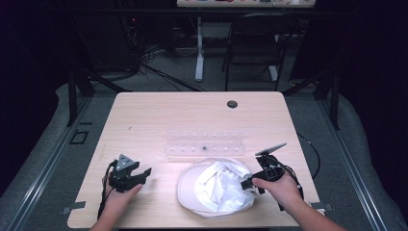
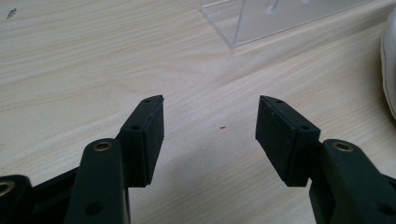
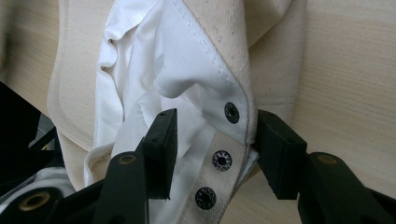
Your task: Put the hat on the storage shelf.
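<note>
- Two hand-held grippers in our hands: the right hand-held gripper (image 3: pixel 212 128) straddles the white cap's (image 1: pixel 216 187) snap strap (image 3: pixel 219 161) (jaws spread, not closed).
- Our left hand-held gripper (image 2: pixel 210 126) hovers open over bare desk (image 1: pixel 159 115), cap well apart.

Lab or studio recording bay, not a home. Lone light-wood table (image 1: pixel 144 110) with a cable grommet hole (image 1: pixel 232 104) on grey carpet. Black curtains all round. Black stand legs (image 1: pixel 77 89) at the sides, loose cables (image 1: pixel 144 55) behind, a folding chair (image 1: pixel 252 45), a second desk's white leg (image 1: pixel 199 48).
</note>
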### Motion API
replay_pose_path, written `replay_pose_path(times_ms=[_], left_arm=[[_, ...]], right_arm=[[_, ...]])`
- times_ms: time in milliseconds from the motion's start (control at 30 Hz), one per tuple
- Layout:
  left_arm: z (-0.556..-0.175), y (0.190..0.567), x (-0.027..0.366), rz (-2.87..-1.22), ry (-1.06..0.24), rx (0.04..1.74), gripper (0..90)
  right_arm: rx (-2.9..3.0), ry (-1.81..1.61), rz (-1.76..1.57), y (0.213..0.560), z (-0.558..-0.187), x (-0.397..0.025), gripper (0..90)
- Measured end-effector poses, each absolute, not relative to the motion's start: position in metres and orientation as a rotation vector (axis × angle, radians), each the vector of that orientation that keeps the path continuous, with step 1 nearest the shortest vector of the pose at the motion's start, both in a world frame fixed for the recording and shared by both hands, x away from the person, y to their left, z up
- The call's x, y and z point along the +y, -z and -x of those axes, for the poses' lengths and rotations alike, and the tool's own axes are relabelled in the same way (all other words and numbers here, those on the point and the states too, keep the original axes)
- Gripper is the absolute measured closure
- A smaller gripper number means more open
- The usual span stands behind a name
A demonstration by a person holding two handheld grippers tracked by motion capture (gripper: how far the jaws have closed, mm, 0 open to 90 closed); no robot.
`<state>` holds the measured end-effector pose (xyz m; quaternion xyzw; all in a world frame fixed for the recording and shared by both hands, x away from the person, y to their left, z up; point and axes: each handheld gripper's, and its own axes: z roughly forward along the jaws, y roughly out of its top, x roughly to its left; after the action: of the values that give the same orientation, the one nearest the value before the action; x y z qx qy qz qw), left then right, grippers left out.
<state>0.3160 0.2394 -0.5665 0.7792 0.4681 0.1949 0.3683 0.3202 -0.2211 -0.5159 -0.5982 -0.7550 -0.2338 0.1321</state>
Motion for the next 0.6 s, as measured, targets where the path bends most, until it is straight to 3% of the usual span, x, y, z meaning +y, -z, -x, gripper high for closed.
replay_pose_path(times_ms=[400, 600], left_arm=[[-0.316, 0.567, 0.239, -1.998, -0.501, 1.204, 42.4], [-0.316, 0.567, 0.238, -1.998, -0.504, 1.206, 42.4]], right_arm=[[-2.129, 0.674, 1.733, 0.525, -0.322, -0.22, 53.0], [-2.139, 0.711, 1.728, 0.513, -0.323, -0.221, 59.9]])
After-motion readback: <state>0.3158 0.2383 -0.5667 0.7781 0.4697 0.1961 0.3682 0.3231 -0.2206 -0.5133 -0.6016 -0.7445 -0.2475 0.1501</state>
